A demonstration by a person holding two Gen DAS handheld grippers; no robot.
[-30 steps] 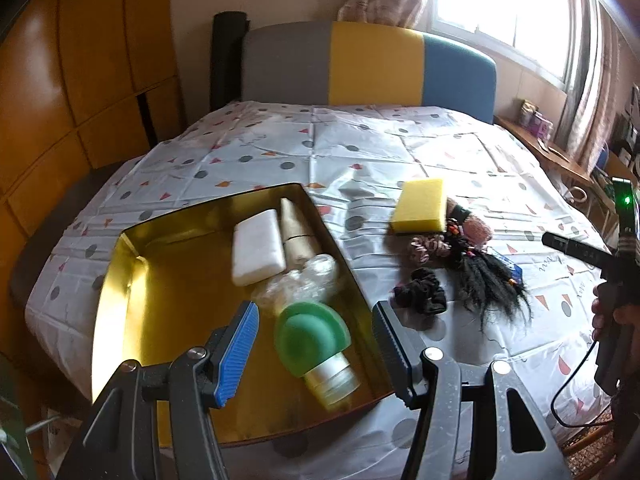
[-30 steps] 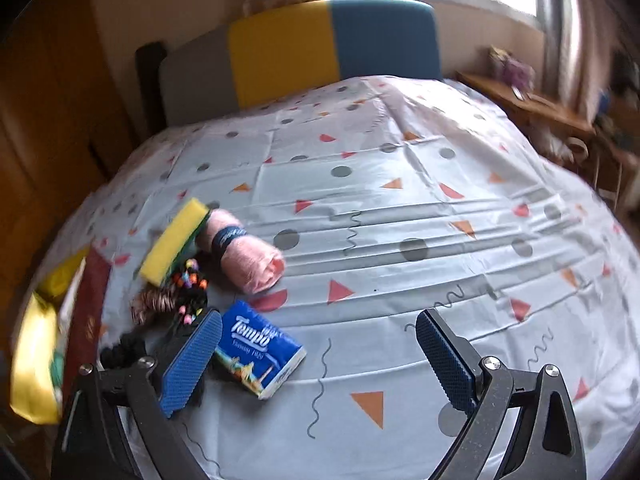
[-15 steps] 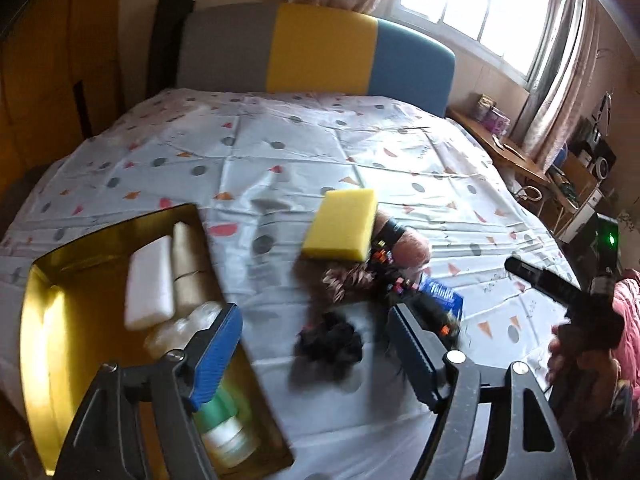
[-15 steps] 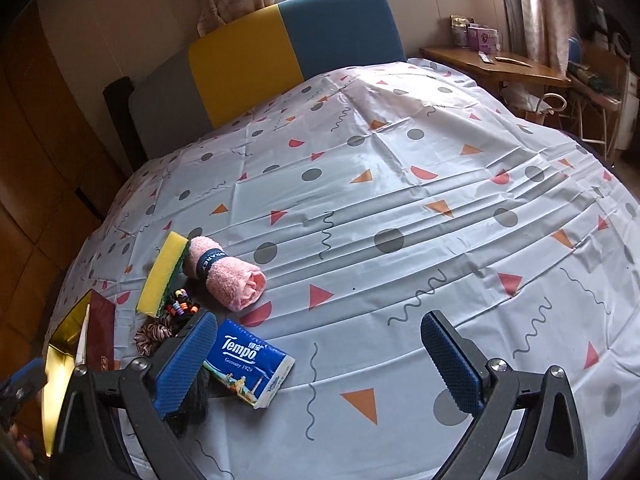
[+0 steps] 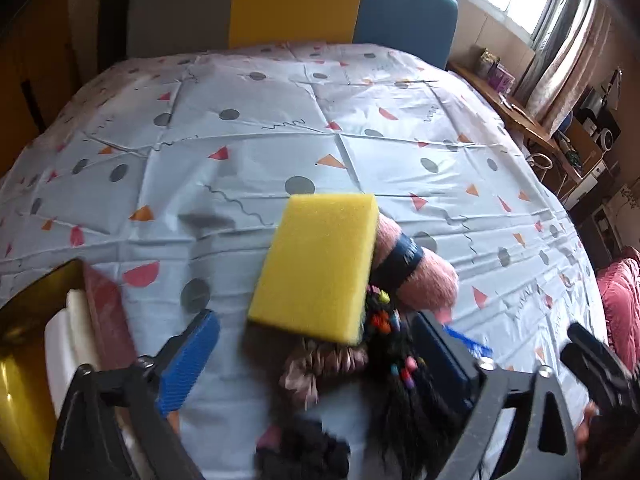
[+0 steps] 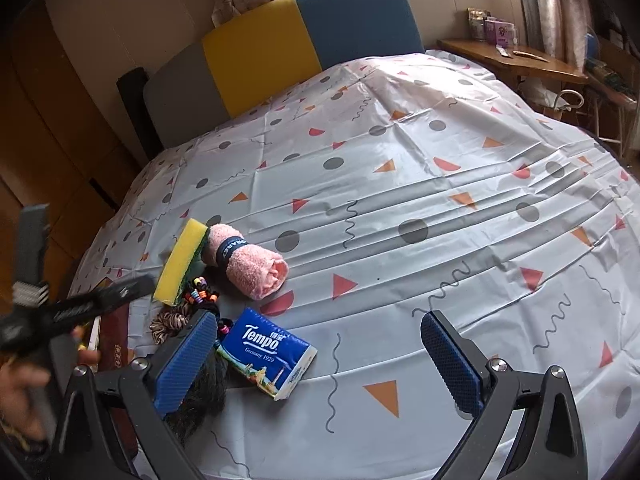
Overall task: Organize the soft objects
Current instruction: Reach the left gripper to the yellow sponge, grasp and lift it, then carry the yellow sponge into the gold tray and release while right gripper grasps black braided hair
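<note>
Your left gripper gapes wide and empty over the yellow sponge; closing carelessly could snag the tangled hair ties beneath. Your right gripper hangs open, empty.

Yellow sponge: porous foam, matt. Pink towel roll: fuzzy terry cloth. Tempo pack: glossy plastic wrap. Bedsheet: smooth w/ slight sheen, creased. Gold tin: shiny metal. Left gripper pads: blue ribbed rubber, frame matt black plastic.

Home bedroom: bed with padded headboard, curtained window, wooden side desk.
</note>
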